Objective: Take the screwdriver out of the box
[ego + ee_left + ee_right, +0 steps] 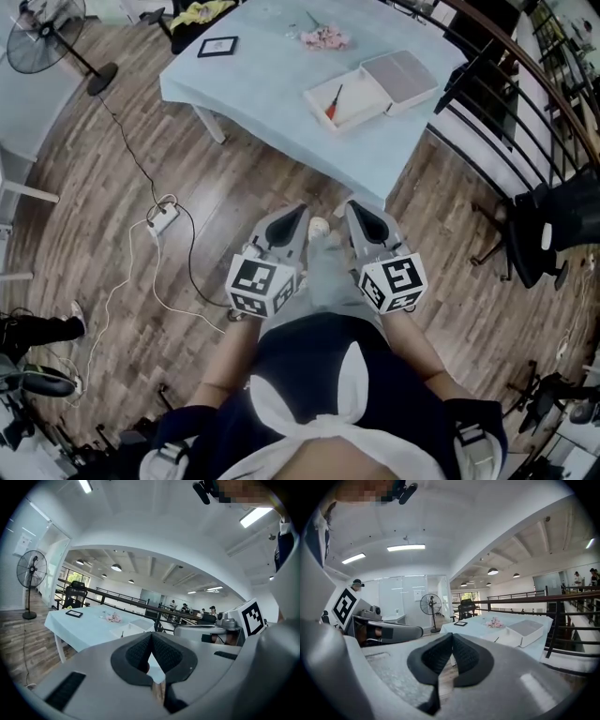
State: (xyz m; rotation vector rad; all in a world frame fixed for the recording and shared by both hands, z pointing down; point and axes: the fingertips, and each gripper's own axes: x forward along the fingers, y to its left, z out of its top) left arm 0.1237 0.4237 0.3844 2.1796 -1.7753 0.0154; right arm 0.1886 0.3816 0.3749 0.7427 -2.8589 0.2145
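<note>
Hovering near, the left gripper (pixel 300 214) and right gripper (pixel 353 210) were both clamped shut, empty; one screwdriver (pixel 334 101) lay in one box (pixel 364 94) on the far table (pixel 253 75).

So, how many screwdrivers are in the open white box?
1: the red-handled screwdriver lies in the tray half of the open white box on the pale blue table. Nothing else shows inside.

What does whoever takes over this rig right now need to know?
Left tool: shut, empty, held over the floor short of the table.
Right tool: shut, empty, beside the left one.
Screwdriver: lying in the open white box on the table, ahead of both tools.
Done: nothing yet, though the box is already open.
Left: move to the table, open one tool, grip the screwdriver and lift it out.
</note>
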